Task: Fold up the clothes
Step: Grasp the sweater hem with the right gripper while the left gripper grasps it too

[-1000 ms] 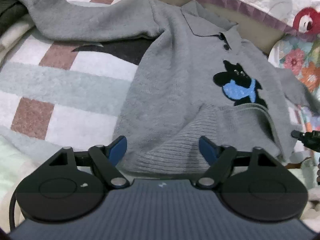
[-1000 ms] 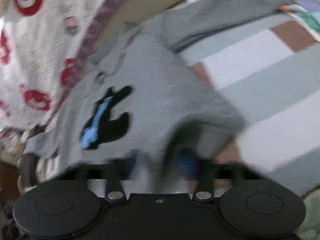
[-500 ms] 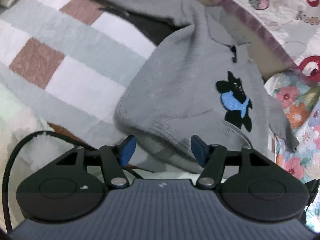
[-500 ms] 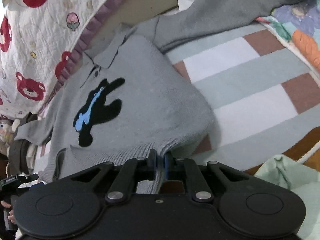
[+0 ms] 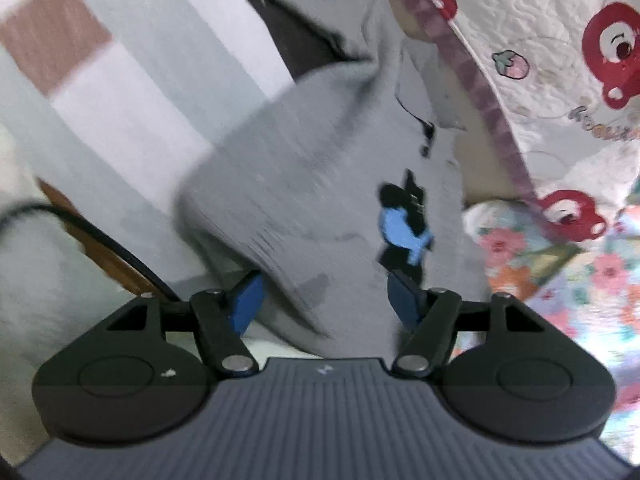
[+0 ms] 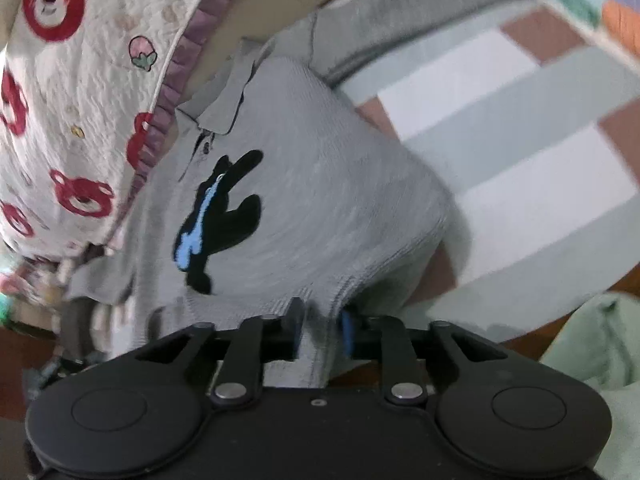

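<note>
Grippers, two, hand-held. Right gripper (image 6: pixel 321 326) is pinching the ribbed hem of the grey sweater (image 6: pixel 312 184), fingers nearly together with knit bunched between them. Left gripper (image 5: pixel 326 300) is sitting wide apart at the hem's other end, cloth lying between its blue pads (image 5: pixel 248 300) without being clamped. Sweater is lying front-up on the checked blanket (image 6: pixel 520 152), a black-and-blue animal patch (image 6: pixel 218 216) showing on its chest, collar pointing away. Bear-print quilt (image 6: pixel 80 120) is lying beyond the collar. Both views are motion-blurred.
</note>
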The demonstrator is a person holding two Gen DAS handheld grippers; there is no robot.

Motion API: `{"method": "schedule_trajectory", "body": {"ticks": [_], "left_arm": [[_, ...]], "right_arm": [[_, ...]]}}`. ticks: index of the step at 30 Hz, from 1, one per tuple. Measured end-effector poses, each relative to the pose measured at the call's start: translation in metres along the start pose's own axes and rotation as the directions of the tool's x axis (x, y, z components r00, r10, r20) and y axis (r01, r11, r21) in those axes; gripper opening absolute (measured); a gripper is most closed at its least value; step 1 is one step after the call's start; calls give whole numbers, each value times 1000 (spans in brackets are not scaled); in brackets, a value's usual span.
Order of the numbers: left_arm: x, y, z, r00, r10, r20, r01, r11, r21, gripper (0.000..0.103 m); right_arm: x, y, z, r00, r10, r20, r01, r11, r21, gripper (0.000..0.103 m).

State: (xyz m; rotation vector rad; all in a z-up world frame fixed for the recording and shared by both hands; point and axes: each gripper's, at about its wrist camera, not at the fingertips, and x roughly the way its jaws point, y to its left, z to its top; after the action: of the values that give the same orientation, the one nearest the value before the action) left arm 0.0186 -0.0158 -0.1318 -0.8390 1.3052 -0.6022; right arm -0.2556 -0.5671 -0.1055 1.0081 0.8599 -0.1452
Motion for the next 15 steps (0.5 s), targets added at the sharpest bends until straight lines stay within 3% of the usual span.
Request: {"method": "schedule_trajectory", "body": {"ticks": [1, 2, 6, 11, 14, 15], "left_arm": [[4, -1, -1, 1000, -3, 1, 3, 1000, 1, 67], [8, -3, 0, 1000, 2, 7, -2, 1000, 9, 68], [21, -7, 1, 998, 56, 37, -58, 998, 38, 68], [29, -14, -1, 996, 79, 36, -83, 991, 101, 72], [34, -18, -3, 995, 93, 35, -97, 986, 139, 72], [36, -20, -3, 995, 98, 35, -102, 983, 151, 67]], "right_arm": [[4, -4, 2, 1000, 10, -11, -10, 1000, 29, 47], [8, -8, 3, 1000, 16, -21, -15, 998, 56, 50], [23, -10, 10, 998, 52, -31, -49, 994, 97, 51], [45, 1, 16, 986, 102, -133, -91, 992, 86, 52], [45, 6, 21, 985, 92, -147, -83, 994, 66, 52], [43, 6, 22, 985, 93, -143, -84, 994, 66, 52]]}}
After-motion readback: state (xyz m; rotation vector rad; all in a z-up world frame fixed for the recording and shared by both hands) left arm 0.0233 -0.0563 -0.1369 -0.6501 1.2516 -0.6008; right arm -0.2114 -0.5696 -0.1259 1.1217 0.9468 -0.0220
